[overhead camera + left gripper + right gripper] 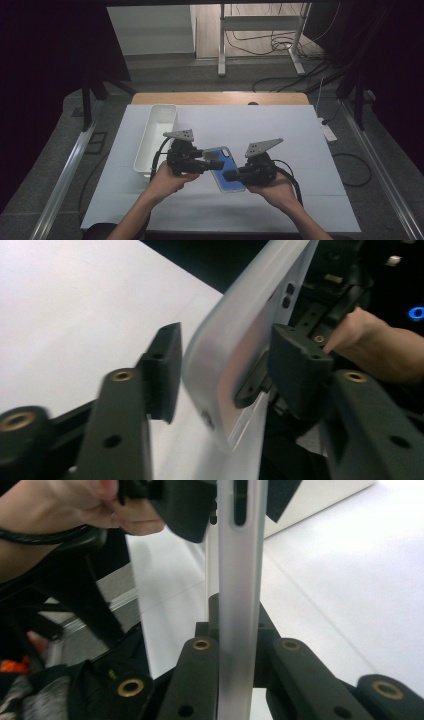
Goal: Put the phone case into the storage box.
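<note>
My right gripper (239, 645) is clamped on the edge of a phone case (227, 170), its two pads pressed flat against the thin frosted rim, which rises straight up between them in the right gripper view. My left gripper (225, 365) stands parted around the same case (235, 335): its jaws are apart with a clear gap on the near side, the pale curved shell between them but not pinched. Seen from above, the case, blue on its face, hangs over the white table mat (280, 130) at the centre, with my left gripper (212, 164) at its nine o'clock and my right gripper (235, 175) at its four o'clock, each in one of my hands. A white bin (156, 137) sits on the mat at ten o'clock from the case, long and narrow. Beyond the mat at twelve o'clock shows the wooden table edge (220, 98). By my judgement the case is lifted and passing from left to right; the right holds, the left is letting go, and carrying and setting it down remain
</note>
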